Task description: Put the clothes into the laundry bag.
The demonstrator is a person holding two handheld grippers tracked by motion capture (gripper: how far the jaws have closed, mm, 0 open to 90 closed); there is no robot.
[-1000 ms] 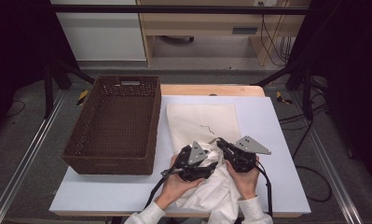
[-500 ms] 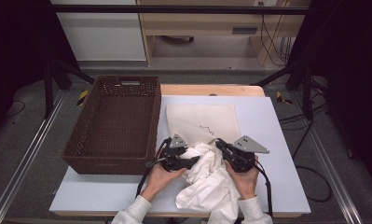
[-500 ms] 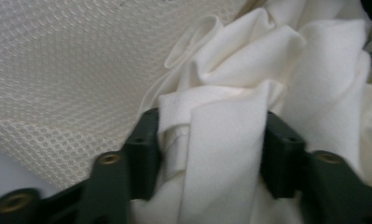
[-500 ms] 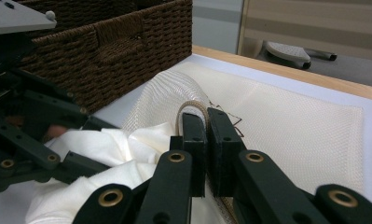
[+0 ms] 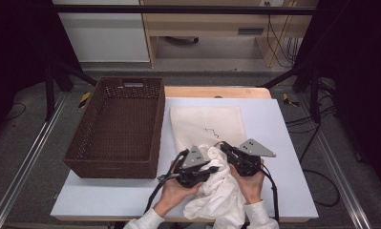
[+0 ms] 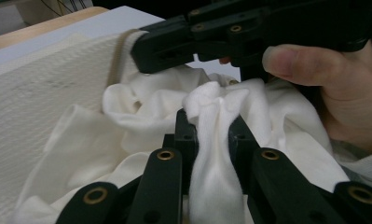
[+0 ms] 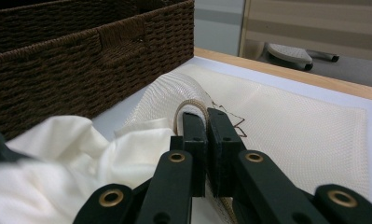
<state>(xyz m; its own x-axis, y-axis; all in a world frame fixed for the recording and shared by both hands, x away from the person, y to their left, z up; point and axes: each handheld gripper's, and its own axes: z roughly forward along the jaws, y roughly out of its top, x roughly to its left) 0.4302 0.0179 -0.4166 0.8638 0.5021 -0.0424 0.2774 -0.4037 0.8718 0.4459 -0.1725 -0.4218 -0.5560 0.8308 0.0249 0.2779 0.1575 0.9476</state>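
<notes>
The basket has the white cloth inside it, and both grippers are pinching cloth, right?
Not quite. The basket holds no cloth: the high view shows the white cloth bunched on the table beside it. The left gripper and right gripper do each pinch fabric.

A white table (image 5: pixel 283 143) carries everything, its pale top edged at the far side by a strip of light wood (image 5: pixel 216 92). On its left part sits a dark brown wicker basket (image 5: pixel 119 126) — rectangular, deep, reaching from near the far edge almost to the near one. Just right of the basket a flat cream mesh bag (image 5: pixel 207 125) lies spread on the top, a thin dark cord squiggled on it. At the bag's near end a crumpled white cloth (image 5: pixel 216 195) is heaped — touching the bag and spilling toward the table's near edge. The right part of the top is bare.
</notes>
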